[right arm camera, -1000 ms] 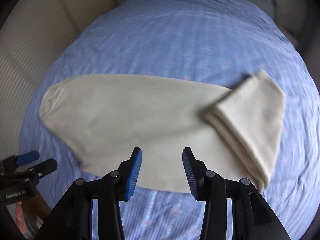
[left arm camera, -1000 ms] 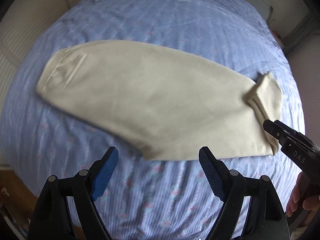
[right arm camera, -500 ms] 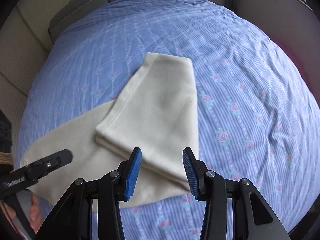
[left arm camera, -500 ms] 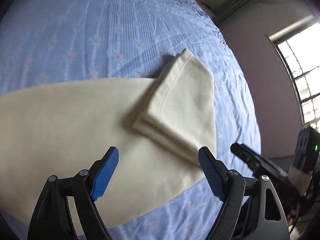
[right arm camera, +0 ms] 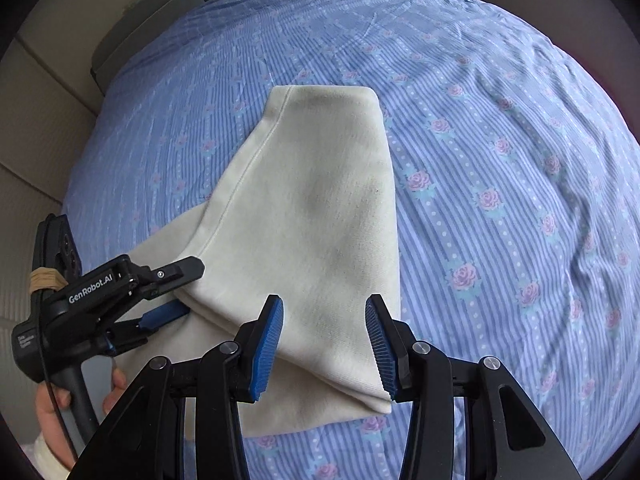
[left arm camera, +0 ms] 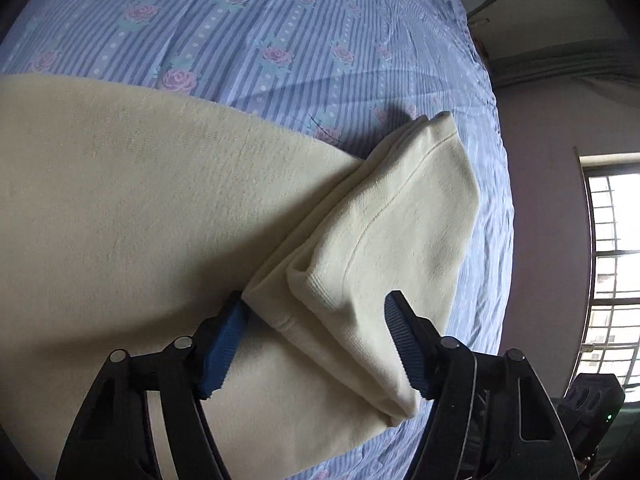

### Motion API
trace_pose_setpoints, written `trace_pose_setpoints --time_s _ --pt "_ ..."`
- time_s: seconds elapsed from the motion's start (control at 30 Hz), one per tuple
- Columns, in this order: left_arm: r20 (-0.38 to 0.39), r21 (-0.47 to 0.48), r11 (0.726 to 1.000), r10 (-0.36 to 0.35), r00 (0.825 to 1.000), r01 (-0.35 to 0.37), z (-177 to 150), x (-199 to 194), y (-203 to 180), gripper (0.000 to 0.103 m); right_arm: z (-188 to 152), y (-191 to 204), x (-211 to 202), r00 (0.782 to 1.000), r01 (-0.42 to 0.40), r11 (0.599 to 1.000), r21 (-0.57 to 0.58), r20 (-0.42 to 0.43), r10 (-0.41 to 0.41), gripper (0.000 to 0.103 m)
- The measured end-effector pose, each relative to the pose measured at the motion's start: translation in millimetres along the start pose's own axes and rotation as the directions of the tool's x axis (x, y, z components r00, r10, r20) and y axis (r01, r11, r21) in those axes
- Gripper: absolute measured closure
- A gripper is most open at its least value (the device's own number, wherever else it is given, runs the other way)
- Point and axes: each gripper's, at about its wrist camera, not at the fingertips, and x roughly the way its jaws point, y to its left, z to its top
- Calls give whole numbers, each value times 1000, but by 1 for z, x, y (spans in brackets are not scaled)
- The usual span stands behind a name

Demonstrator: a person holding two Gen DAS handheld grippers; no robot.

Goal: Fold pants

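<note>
Cream knit pants [left arm camera: 140,216] lie flat on the blue striped, rose-printed bedsheet [right arm camera: 500,152], hem end folded back. Left gripper [left arm camera: 316,344] straddles the folded hem's corner, jaws wide apart, gripping nothing; right gripper [right arm camera: 324,340] hovers likewise agape over its other corner.

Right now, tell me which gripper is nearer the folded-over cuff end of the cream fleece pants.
Left. The left gripper has open jaws straddling the folded cuff end; the right gripper, also open, hovers just short of it.
</note>
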Motion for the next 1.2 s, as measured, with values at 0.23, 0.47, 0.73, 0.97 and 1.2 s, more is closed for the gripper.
trace_pose_setpoints --time_s 0.23,0.47,0.73,0.97,1.2 --pt "-14 5 1000 -30 999 30 3 5 -4 82 2 -6 10 1000 -1 1000 16 -25 1 59" --pt "126 82 994 -87 988 77 -30 -69 -31 83 0 -2 -13 999 -44 999 19 3 44 59" --pt "246 53 999 -8 969 -5 -90 -153 8 83 -20 53 -38 990 -142 984 -112 -43 138 59" --pt "213 -150 988 61 975 -29 -125 -161 94 84 -76 87 -34 973 -174 968 -181 -183 141 59" --pt "225 -168 981 133 965 -96 -140 -171 137 84 -121 110 -22 947 -190 959 -211 -298 122 59"
